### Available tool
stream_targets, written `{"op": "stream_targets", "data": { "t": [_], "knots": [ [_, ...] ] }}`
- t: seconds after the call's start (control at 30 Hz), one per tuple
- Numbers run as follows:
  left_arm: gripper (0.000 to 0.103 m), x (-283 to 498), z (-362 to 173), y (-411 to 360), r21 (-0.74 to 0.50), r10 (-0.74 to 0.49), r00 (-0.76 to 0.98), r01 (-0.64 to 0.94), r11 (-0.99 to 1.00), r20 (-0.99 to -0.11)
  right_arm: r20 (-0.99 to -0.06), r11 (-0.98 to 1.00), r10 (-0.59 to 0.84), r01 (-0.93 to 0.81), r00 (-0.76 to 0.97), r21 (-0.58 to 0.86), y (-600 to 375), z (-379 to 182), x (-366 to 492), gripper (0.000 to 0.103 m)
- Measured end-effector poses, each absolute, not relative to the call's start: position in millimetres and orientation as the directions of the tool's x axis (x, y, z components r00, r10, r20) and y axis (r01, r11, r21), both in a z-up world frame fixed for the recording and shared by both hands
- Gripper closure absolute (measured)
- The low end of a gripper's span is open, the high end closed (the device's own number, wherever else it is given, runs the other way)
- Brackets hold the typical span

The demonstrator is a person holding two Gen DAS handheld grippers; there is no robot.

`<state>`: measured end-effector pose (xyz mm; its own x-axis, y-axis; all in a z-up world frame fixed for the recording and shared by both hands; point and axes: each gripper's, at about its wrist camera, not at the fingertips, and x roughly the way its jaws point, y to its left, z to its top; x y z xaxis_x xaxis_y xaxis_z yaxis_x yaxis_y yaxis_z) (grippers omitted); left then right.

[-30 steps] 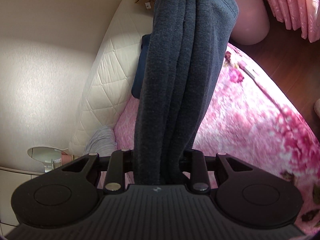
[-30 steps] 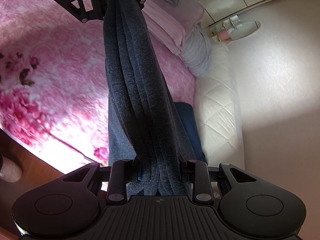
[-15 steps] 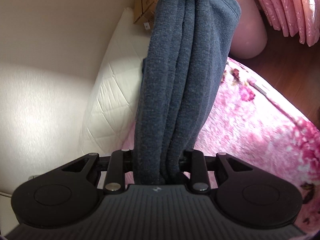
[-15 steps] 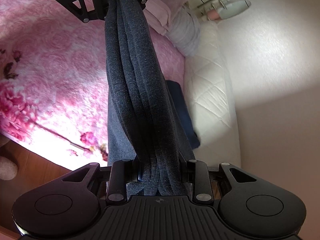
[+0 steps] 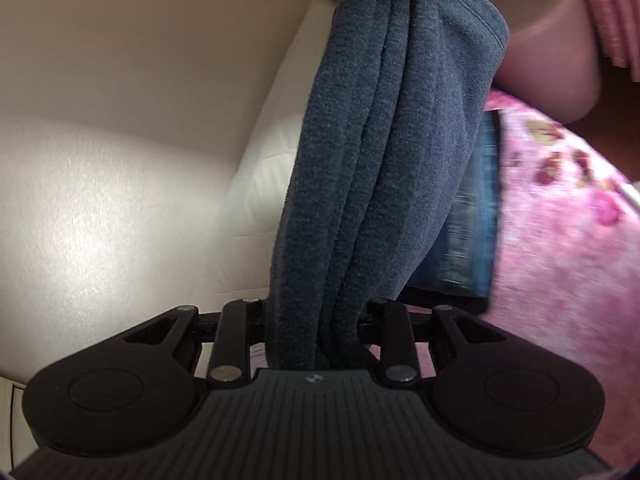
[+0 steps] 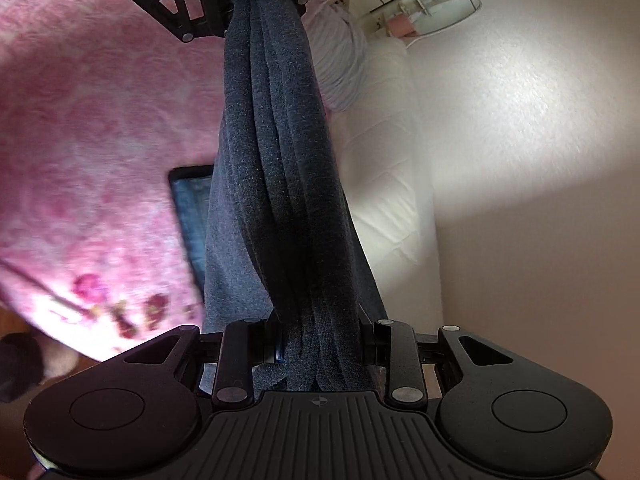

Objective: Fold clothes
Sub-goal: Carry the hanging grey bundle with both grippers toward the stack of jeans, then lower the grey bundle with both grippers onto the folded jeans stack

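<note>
Dark grey-blue knit garment (image 5: 384, 168), soft and fuzzy, gathered into thick lengthwise folds and stretched as a rope-like band between the two tools, above a pink flowered bedspread (image 5: 560, 248). In the left wrist view, left gripper (image 5: 316, 320) at bottom centre, clamped on the near end of the cloth, matte black jaws pressed into the bunched folds; hemmed edge of the cloth flaring out at upper right. In the right wrist view, right gripper (image 6: 320, 344) at bottom centre, likewise closed tight on its end of the garment (image 6: 276, 184), with the left gripper (image 6: 236, 8) seen from the front at top centre, cloth pinched between its jaws. Only in the right wrist view: a pale lilac pillow (image 6: 344, 64) at upper centre and a small round white table (image 6: 444, 14) with small items, too small to tell, at upper right. In both: a folded blue denim piece (image 5: 468, 232) lying flat on the bedspread just behind the hanging cloth, a white quilted surface (image 6: 396, 184) alongside, and a cream textured wall (image 5: 100, 208).
</note>
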<state>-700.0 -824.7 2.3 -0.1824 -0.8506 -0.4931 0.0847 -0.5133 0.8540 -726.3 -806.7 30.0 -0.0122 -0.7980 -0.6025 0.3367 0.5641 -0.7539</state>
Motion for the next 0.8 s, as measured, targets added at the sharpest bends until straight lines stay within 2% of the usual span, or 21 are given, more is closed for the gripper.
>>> {"op": "stream_targets", "data": {
  "t": [0.2, 0.27, 0.37, 0.43, 0.53, 0.57, 0.63, 0.73, 0.8],
  "knots": [
    [0.077, -740, -13, -925, 0.89, -0.898, -0.119, 0.129, -0.438, -0.424, -0.535, 0.523, -0.844, 0.3, 0.05, -0.798, -920, 22, -771, 0.074],
    [0.076, -747, -33, -949, 0.895, -0.905, -0.109, 0.141, -0.424, -0.411, -0.501, 0.498, -0.863, 0.292, 0.068, -0.817, -949, 8, -782, 0.074],
    [0.072, -750, -93, -972, 0.872, -0.883, -0.103, 0.138, -0.469, -0.458, -0.485, 0.492, -0.869, 0.291, 0.098, -0.821, -981, -38, -795, 0.074],
    [0.072, -751, -142, -976, 0.847, -0.855, -0.084, 0.114, -0.519, -0.512, -0.522, 0.532, -0.845, 0.285, 0.117, -0.797, -994, -84, -800, 0.073],
    [0.067, -747, -200, -969, 0.839, -0.841, -0.059, 0.056, -0.541, -0.538, -0.628, 0.644, -0.763, 0.26, 0.153, -0.719, -999, -152, -803, 0.069],
    [0.068, -745, -216, -966, 0.839, -0.839, -0.053, 0.041, -0.543, -0.541, -0.624, 0.643, -0.765, 0.253, 0.16, -0.723, -994, -162, -803, 0.067],
    [0.067, -739, -215, -962, 0.854, -0.856, -0.064, 0.067, -0.517, -0.513, -0.589, 0.613, -0.79, 0.253, 0.17, -0.749, -984, -173, -802, 0.06],
    [0.054, -731, -204, -959, 0.854, -0.856, -0.073, 0.071, -0.515, -0.511, -0.577, 0.597, -0.801, 0.28, 0.159, -0.752, -976, -166, -812, 0.05],
    [0.053, -726, -197, -959, 0.856, -0.858, -0.081, 0.066, -0.513, -0.508, -0.572, 0.589, -0.807, 0.288, 0.151, -0.755, -972, -158, -821, 0.05]
  ]
}}
